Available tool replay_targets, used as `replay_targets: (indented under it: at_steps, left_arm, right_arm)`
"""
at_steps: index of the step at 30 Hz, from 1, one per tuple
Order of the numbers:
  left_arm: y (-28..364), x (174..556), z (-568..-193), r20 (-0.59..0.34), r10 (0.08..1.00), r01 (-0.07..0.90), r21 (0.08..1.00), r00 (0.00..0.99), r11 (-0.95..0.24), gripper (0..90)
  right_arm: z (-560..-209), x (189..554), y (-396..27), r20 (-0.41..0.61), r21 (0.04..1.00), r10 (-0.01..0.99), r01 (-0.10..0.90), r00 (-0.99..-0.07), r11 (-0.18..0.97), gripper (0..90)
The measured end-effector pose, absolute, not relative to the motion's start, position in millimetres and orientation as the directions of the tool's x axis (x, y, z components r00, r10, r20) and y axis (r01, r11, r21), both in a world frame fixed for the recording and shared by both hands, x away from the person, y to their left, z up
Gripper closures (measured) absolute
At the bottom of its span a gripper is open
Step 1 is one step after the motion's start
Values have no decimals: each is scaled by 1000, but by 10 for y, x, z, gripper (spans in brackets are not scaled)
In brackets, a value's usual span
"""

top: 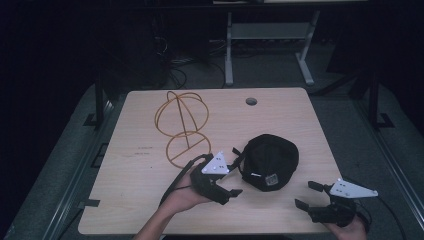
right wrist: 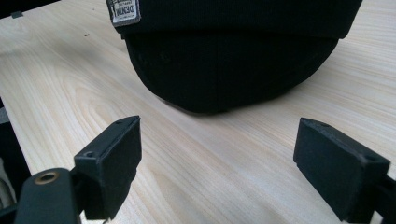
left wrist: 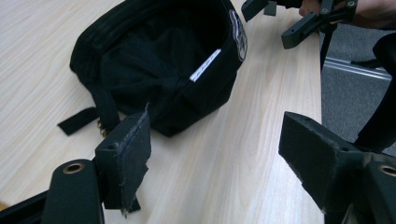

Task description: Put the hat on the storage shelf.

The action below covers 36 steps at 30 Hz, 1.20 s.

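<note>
A black cap (top: 272,159) lies on the wooden table (top: 150,195), right of centre, its brim toward the near edge. My left gripper (top: 234,181) is open just left of the cap and holds nothing. In the left gripper view its jaws stand wide apart before the cap's hollow inside (left wrist: 154,60), where a white label (left wrist: 205,65) shows. My right gripper (top: 306,195) is open near the front right corner, a little short of the cap. The right gripper view looks at the cap's brim (right wrist: 233,70) and a sewn patch (right wrist: 123,10) between the spread jaws.
A gold wire hat stand (top: 182,125) rises at the back left of the table. A round cable hole (top: 251,101) sits near the far edge. The cap's strap (left wrist: 77,120) trails on the wood. The right gripper (left wrist: 303,21) shows far off in the left gripper view.
</note>
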<state>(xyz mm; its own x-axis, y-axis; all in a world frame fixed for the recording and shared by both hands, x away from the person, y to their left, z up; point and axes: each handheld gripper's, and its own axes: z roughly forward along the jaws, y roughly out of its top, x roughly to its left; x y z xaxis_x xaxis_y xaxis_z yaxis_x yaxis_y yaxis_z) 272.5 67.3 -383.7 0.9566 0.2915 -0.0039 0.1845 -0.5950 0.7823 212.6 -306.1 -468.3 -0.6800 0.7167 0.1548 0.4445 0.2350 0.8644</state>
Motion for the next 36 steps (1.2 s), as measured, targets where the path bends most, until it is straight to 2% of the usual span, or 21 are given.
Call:
replay_targets:
  at_steps: [12, 23, 31, 32, 36]
  left_arm:
    - [268, 2899, -3845, 18, 233, 138, 759, 972, -636, 257]
    - [26, 3002, -3971, -11, 190, 140, 716, 982, -684, 281]
    - [-28, 3075, -4091, -22, 158, 132, 677, 987, -724, 367]
    - [-36, 3079, -4105, -18, 152, 125, 669, 988, -732, 416]
    - [-58, 3071, -4137, 0, 136, 101, 663, 991, -741, 480]
  right_arm:
    - [-4691, 2130, -3068, 156, 861, 711, 447, -685, 241, 151]
    - [-4695, 2132, -3063, 155, 861, 706, 445, -691, 247, 152]
    - [-4693, 2125, -3063, 153, 864, 706, 441, -691, 245, 152]
    - [-4693, 2125, -3065, 152, 864, 707, 440, -691, 244, 152]
    - [-4697, 2131, -3064, 151, 863, 706, 441, -692, 247, 152]
